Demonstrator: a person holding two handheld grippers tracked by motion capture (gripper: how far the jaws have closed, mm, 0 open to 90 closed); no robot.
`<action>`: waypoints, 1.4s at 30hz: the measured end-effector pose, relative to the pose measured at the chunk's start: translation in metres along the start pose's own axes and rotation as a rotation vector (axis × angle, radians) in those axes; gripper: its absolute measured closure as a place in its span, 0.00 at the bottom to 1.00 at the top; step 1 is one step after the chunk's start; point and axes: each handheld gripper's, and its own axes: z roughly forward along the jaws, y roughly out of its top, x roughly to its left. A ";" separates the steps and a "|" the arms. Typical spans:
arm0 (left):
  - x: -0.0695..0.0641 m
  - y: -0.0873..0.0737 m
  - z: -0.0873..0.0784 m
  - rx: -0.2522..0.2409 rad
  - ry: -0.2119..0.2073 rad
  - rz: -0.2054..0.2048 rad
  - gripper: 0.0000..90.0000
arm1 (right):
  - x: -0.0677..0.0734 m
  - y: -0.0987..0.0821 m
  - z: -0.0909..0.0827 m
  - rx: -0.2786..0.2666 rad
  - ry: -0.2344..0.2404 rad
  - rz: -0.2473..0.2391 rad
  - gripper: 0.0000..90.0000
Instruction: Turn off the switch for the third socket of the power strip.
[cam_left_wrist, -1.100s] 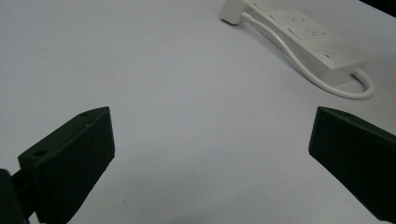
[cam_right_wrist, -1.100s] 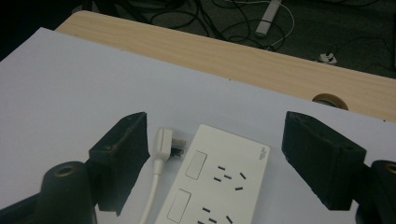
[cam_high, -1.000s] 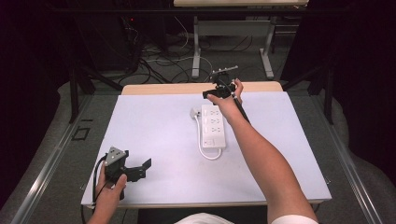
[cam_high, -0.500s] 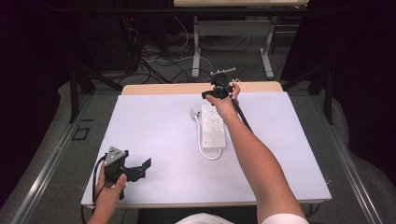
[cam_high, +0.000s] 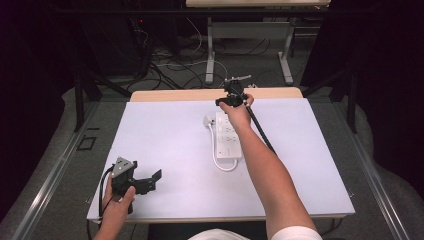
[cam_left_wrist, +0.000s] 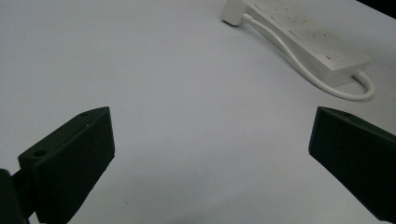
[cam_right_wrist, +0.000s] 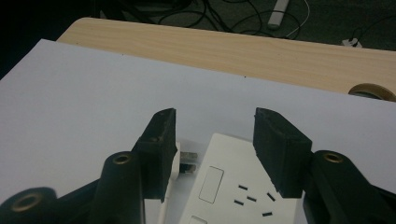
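Note:
A white power strip (cam_high: 228, 137) (cam_left_wrist: 303, 37) (cam_right_wrist: 233, 186) lies lengthwise mid-table, its white plug (cam_high: 207, 120) (cam_left_wrist: 232, 11) (cam_right_wrist: 187, 161) resting beside its far left corner. My right gripper (cam_high: 228, 102) (cam_right_wrist: 212, 121) hovers over the strip's far end. Its jaws have just been closing and stand half open, one beside the plug and one over the strip, with no pad seen pressing on anything. My left gripper (cam_high: 153, 181) (cam_left_wrist: 210, 135) rests near the front left edge, jaws wide open over bare table.
The white table cover (cam_high: 165, 135) ends at a wooden strip (cam_high: 175, 94) (cam_right_wrist: 280, 51) along the far edge, where a roll of tape (cam_right_wrist: 373, 91) sits. The strip's cord (cam_high: 222, 165) loops out at its near end. Cables lie on the floor beyond.
The right gripper has sunk a little toward the far end of the power strip. The left gripper has stayed where it was.

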 end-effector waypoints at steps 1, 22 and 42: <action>0.000 0.000 0.000 -0.001 0.001 0.000 0.00 | 0.000 0.000 0.001 -0.002 -0.003 -0.002 0.56; 0.003 0.000 -0.002 -0.008 0.010 -0.011 0.00 | -0.002 -0.007 0.019 0.000 0.018 0.037 0.82; 0.010 0.000 -0.006 -0.021 0.025 -0.033 0.00 | -0.003 -0.025 0.038 0.045 0.025 0.058 1.00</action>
